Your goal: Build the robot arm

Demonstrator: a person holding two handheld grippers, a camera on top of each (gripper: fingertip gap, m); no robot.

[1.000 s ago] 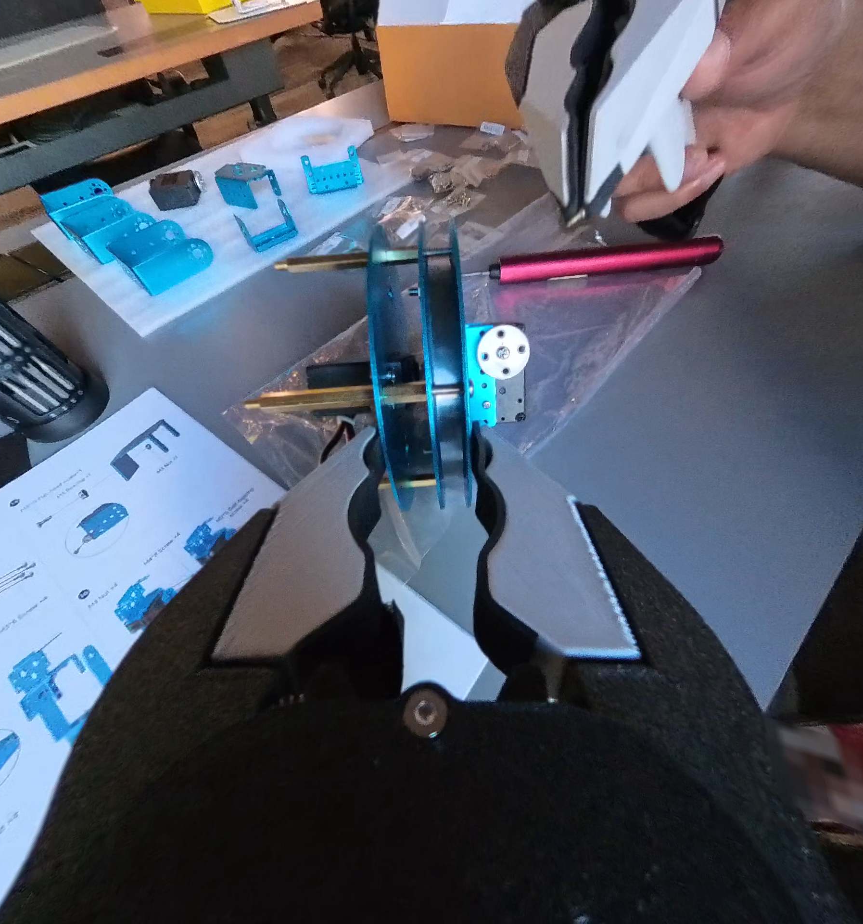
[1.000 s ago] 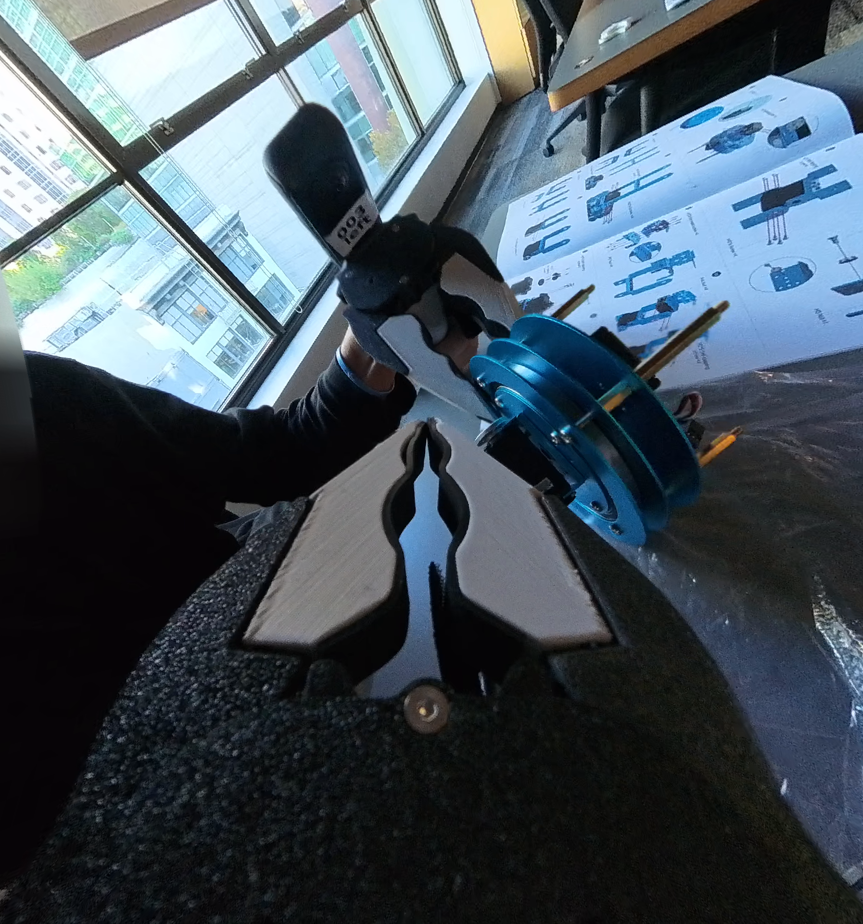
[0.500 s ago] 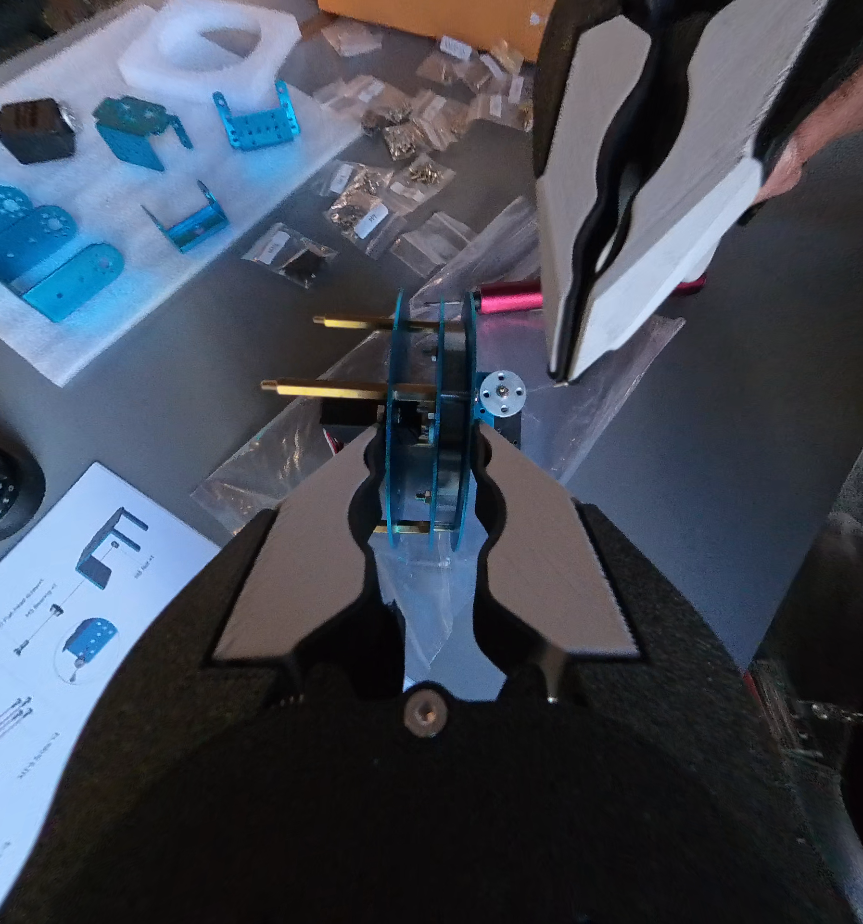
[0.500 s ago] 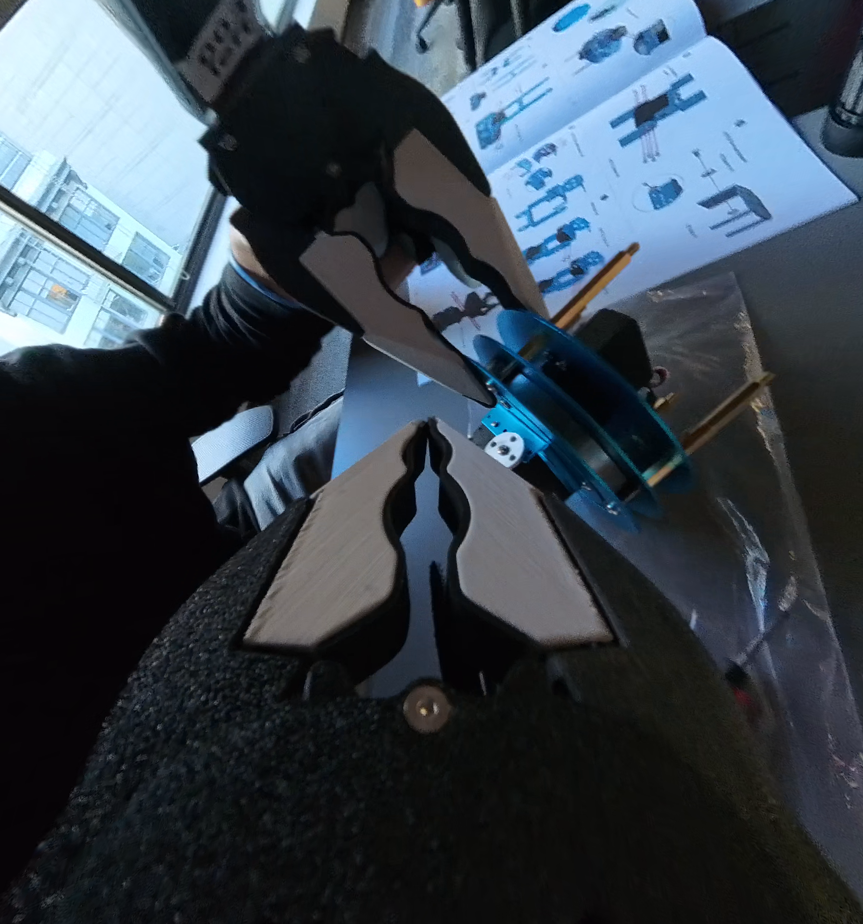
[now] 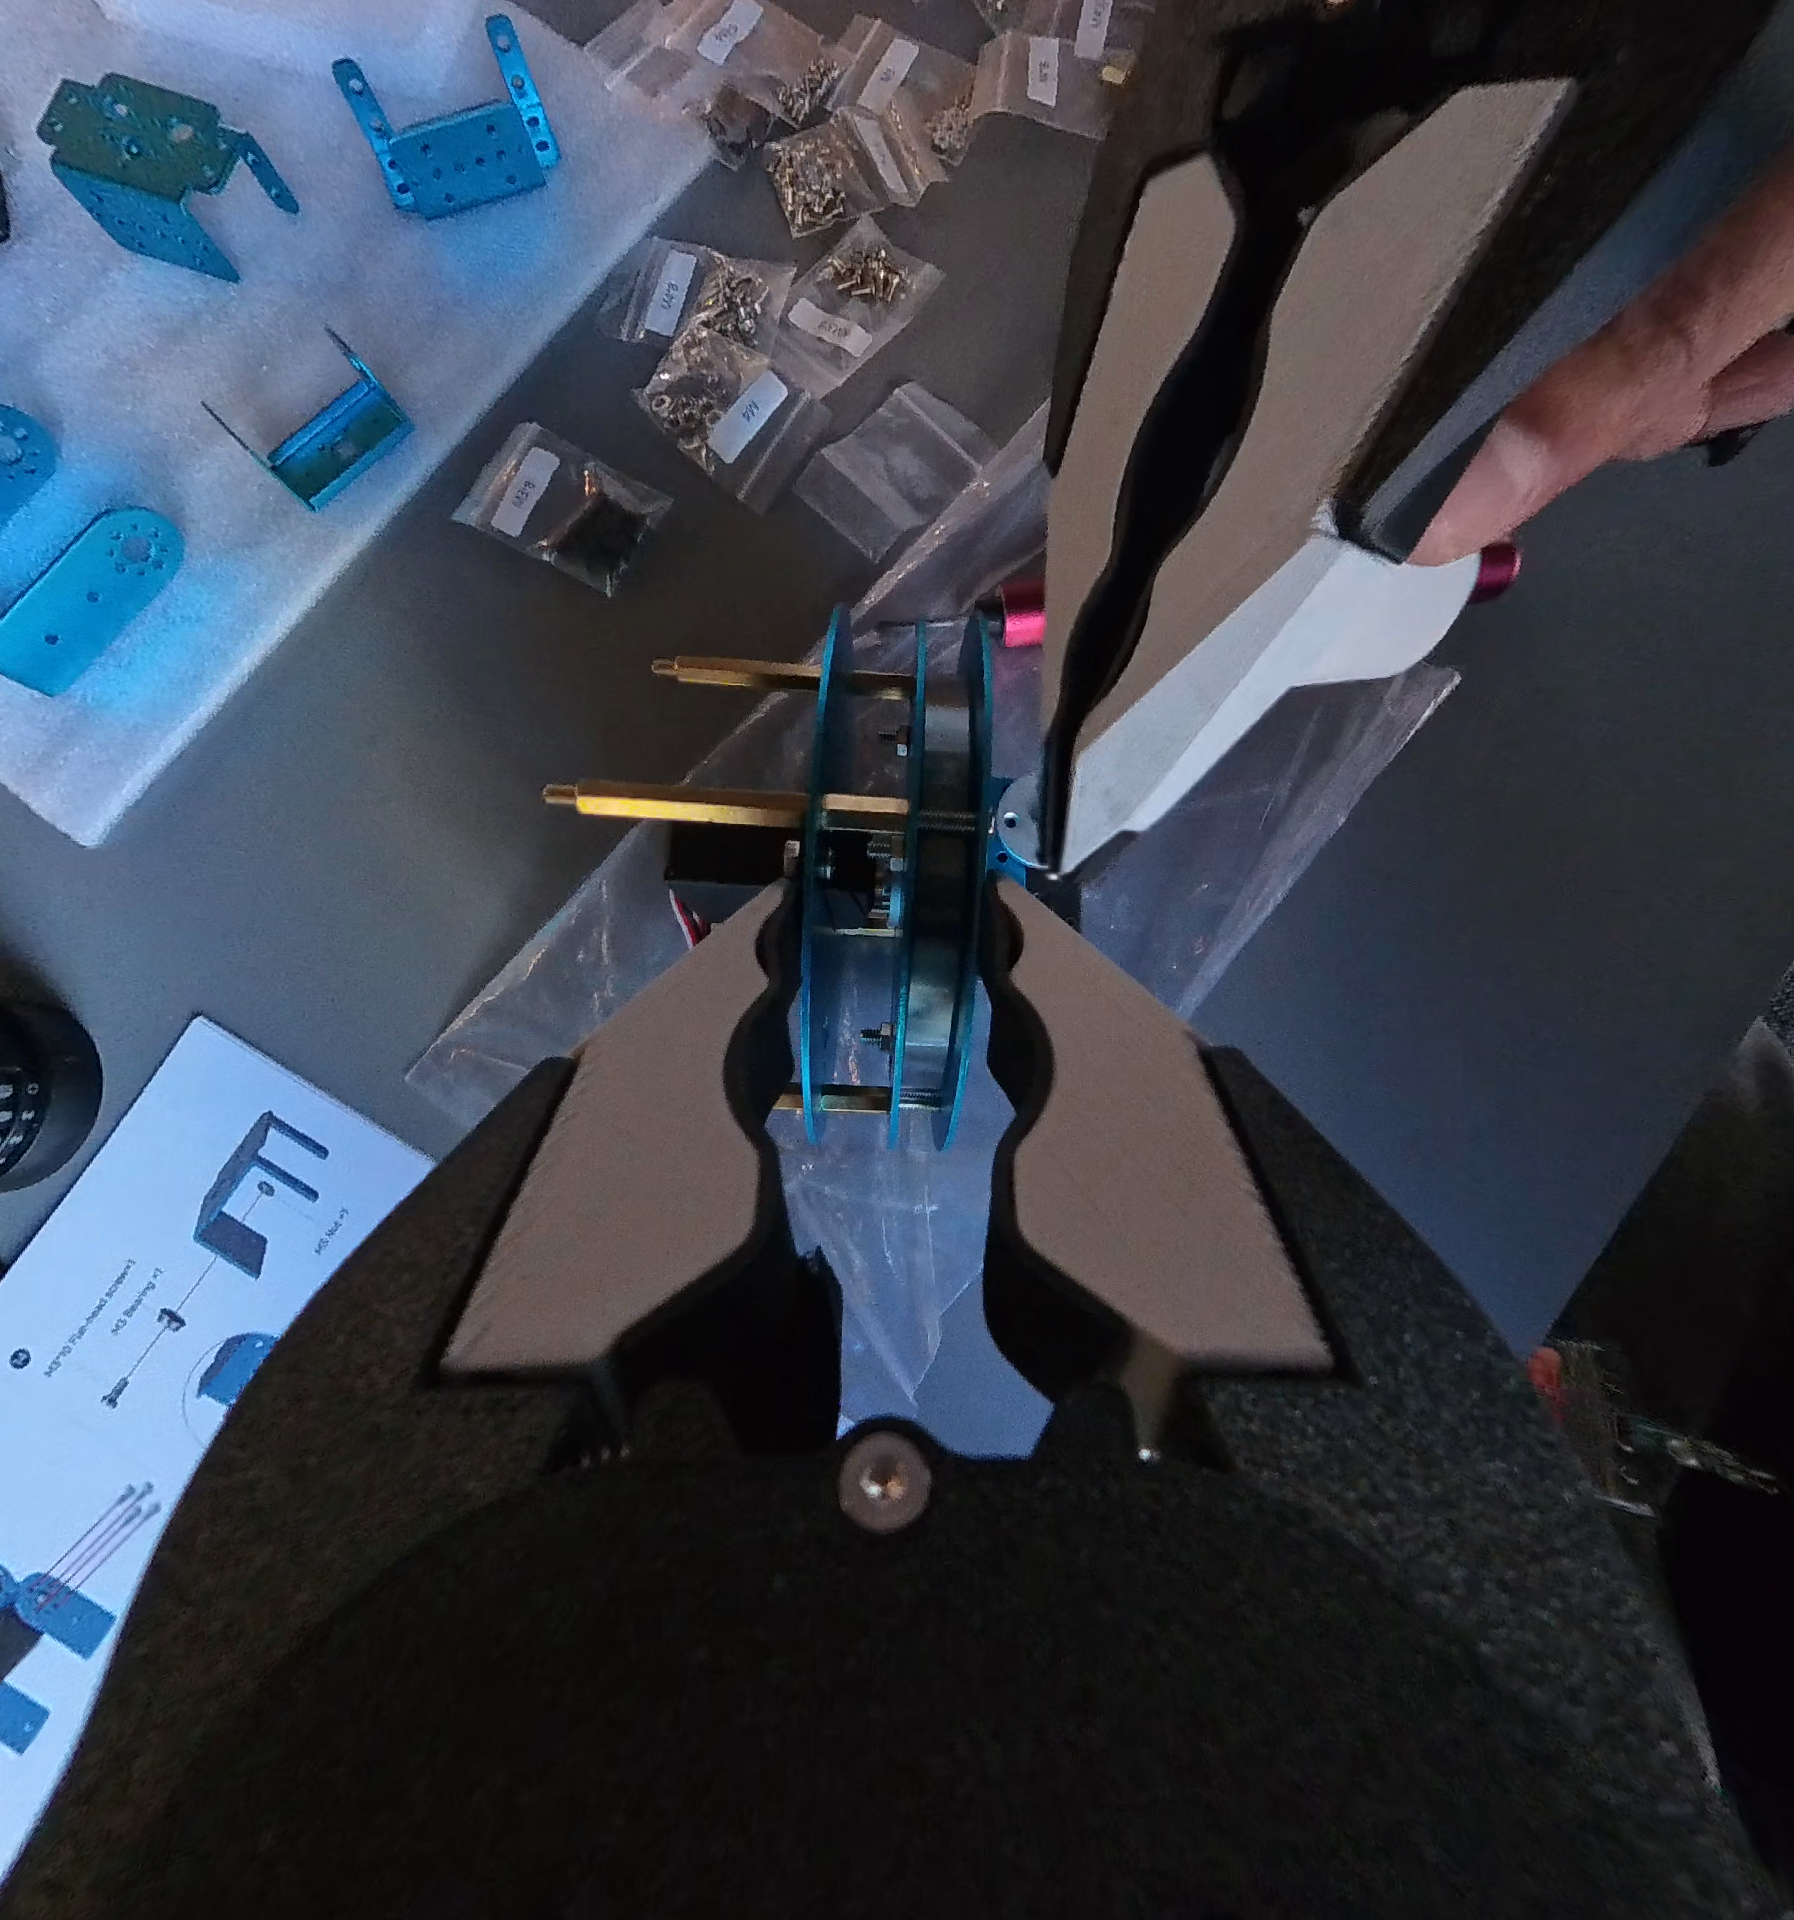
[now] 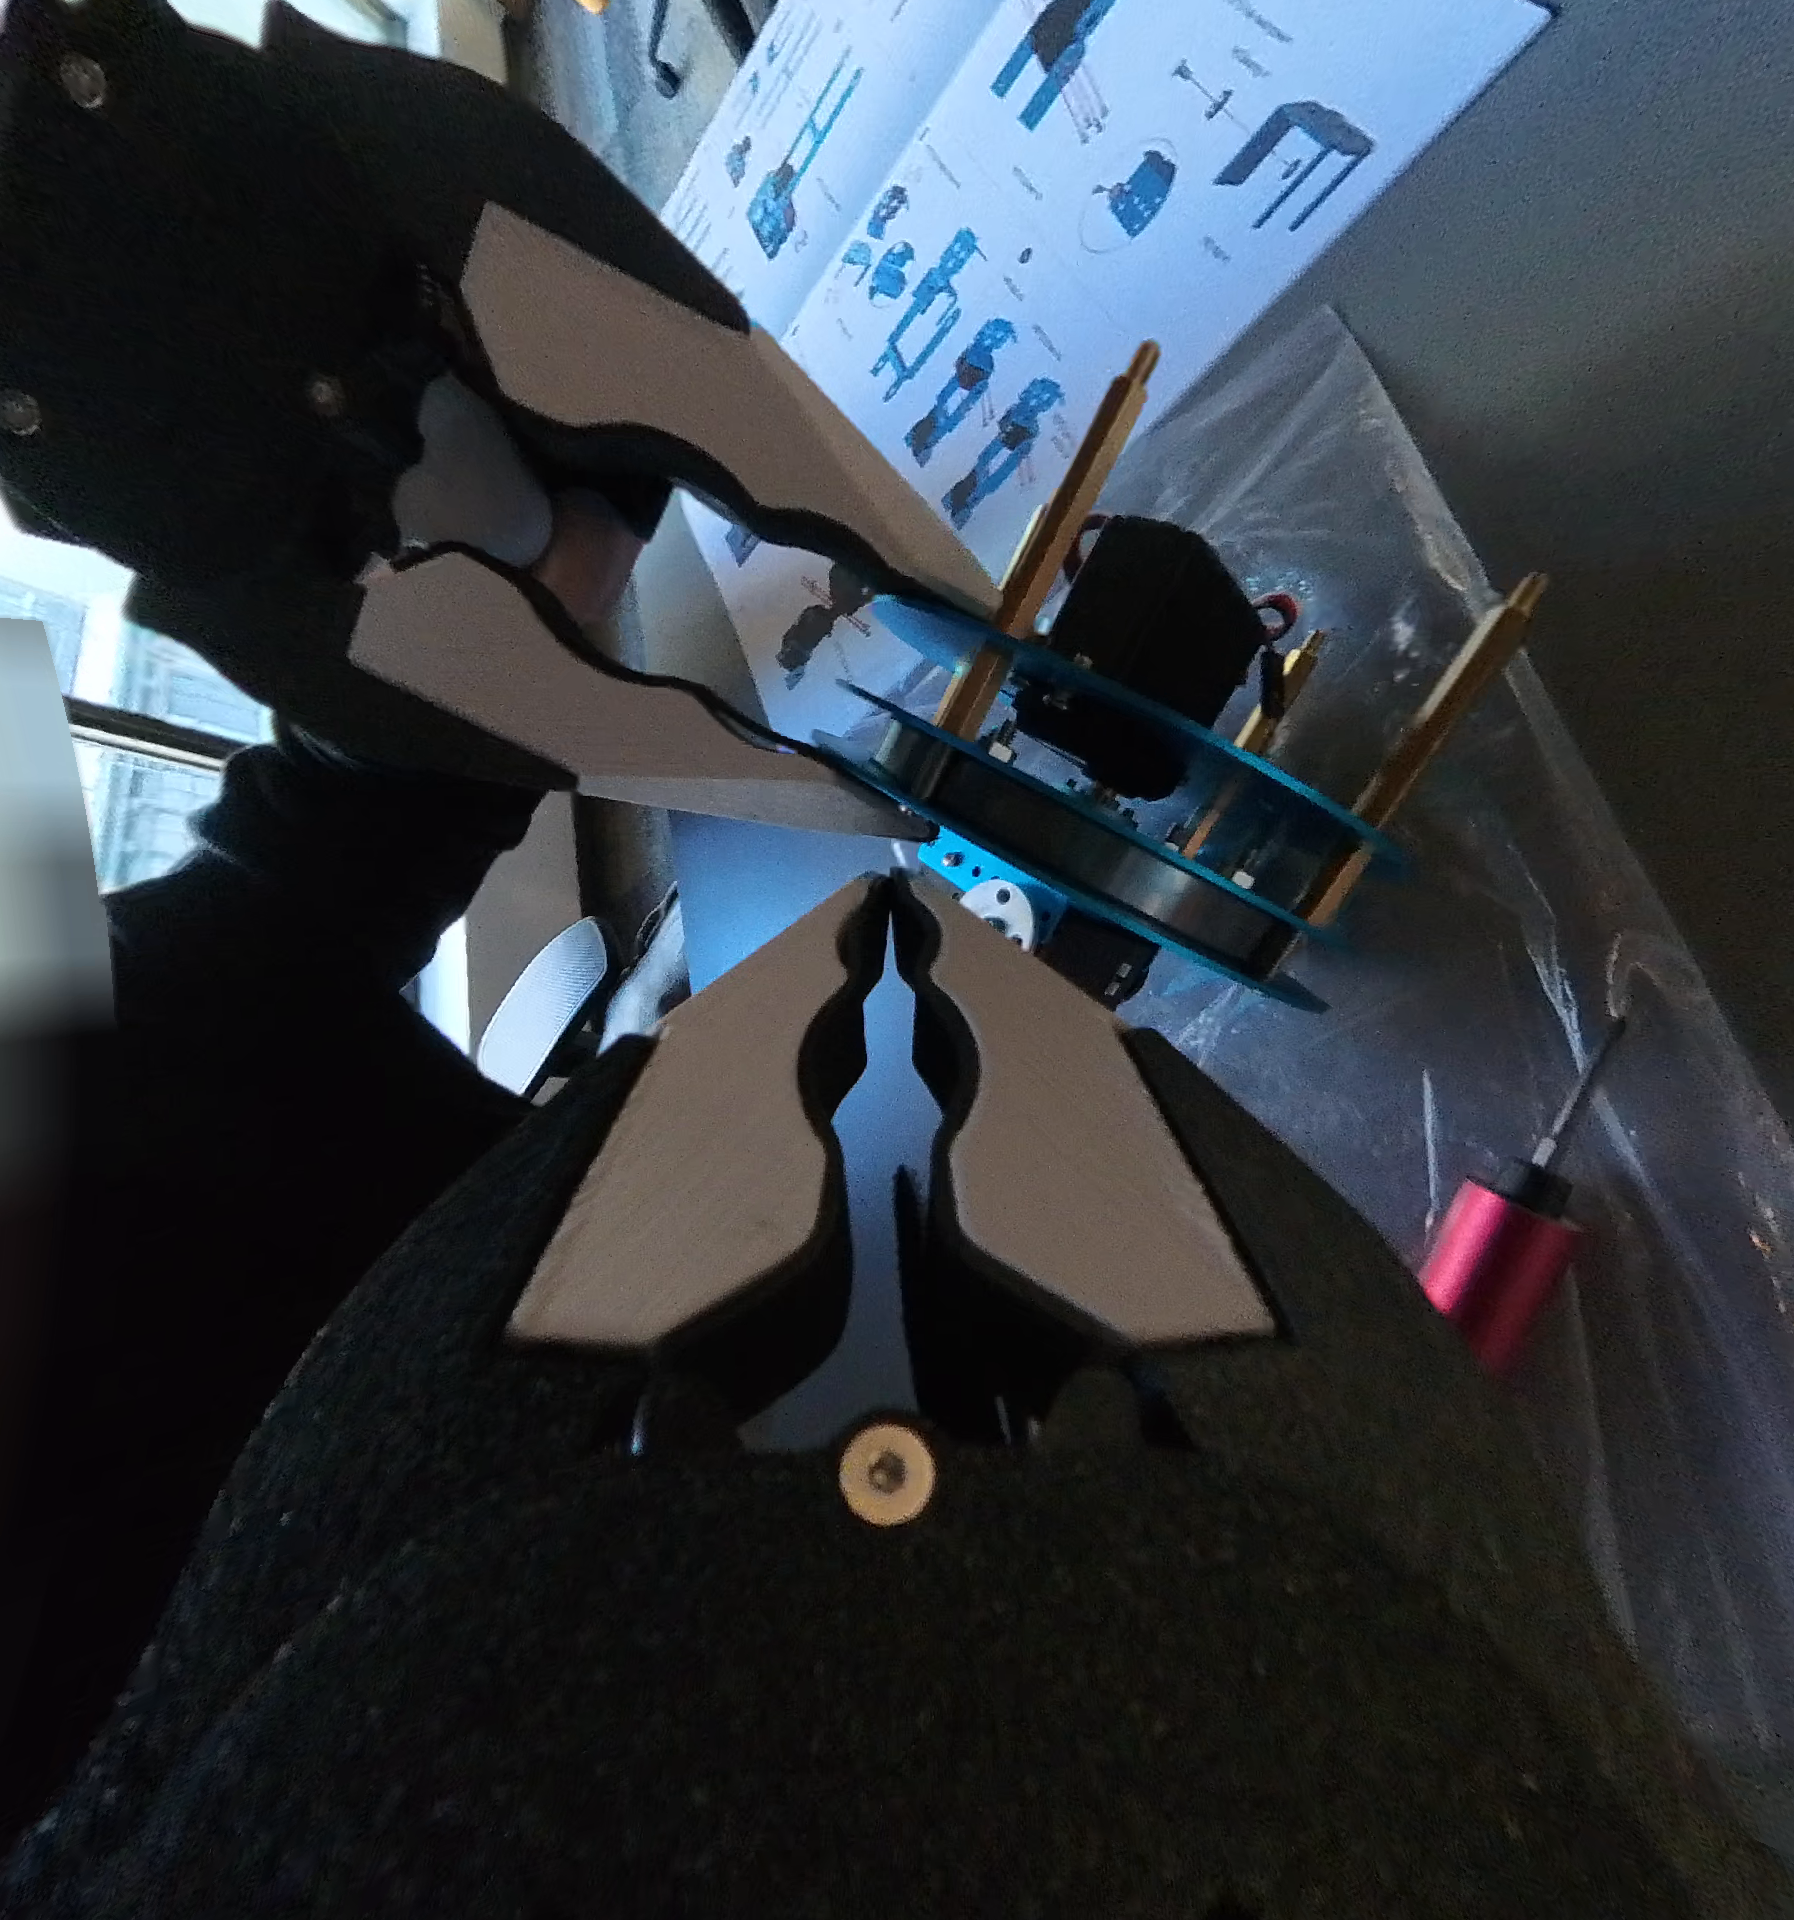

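Left wrist view only: blue brackets [image 5: 436, 135]; left hand-held gripper [image 5: 888, 914] clamps disc assembly [image 5: 898, 883], right [image 6: 891, 894] closed.

The left gripper [image 5: 893, 914] clamps the blue disc assembly [image 5: 898, 873] edge-on; the right gripper [image 5: 1054, 868], tips together, touches the assembly's white horn [image 5: 1018, 816].

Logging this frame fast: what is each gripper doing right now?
Left gripper: shut on the blue disc assembly, held off the table.
Right gripper: shut, holding nothing, tips beside the assembly's white hub.
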